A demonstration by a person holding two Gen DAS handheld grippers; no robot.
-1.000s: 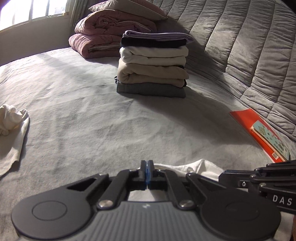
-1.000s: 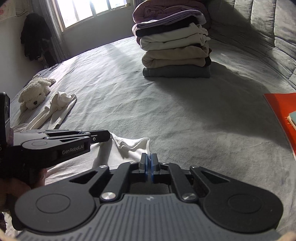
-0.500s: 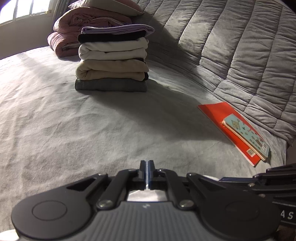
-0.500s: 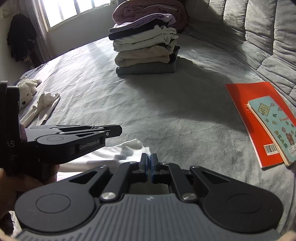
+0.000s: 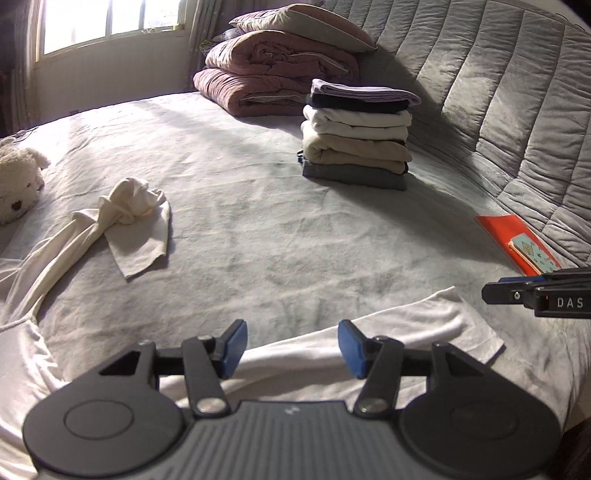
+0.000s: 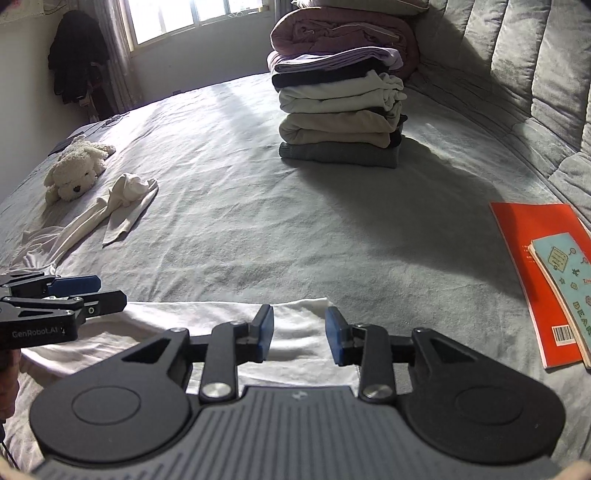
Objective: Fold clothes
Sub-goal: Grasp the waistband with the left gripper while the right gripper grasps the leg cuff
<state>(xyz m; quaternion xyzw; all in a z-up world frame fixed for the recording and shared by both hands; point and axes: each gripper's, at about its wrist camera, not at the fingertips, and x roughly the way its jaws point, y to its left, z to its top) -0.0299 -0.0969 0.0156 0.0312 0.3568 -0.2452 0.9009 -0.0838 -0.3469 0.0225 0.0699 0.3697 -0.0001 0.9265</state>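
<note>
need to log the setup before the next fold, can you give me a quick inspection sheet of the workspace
surface: grey bedsheet, wrinkled
job's things: white garment spread flat beneath both grippers; folded stack further back; twisted cream garment unfolded
clutter: plush dog; orange book with a teal booklet on it
grippers: left gripper and right gripper have just been opening, jaws apart, nothing pinched
cables: thin cord by the far edge
surroundings: window, pink duvet, grey quilted backrest

home bedroom: bed point(image 6: 258, 229), folded quilts point(image 5: 273, 74)
</note>
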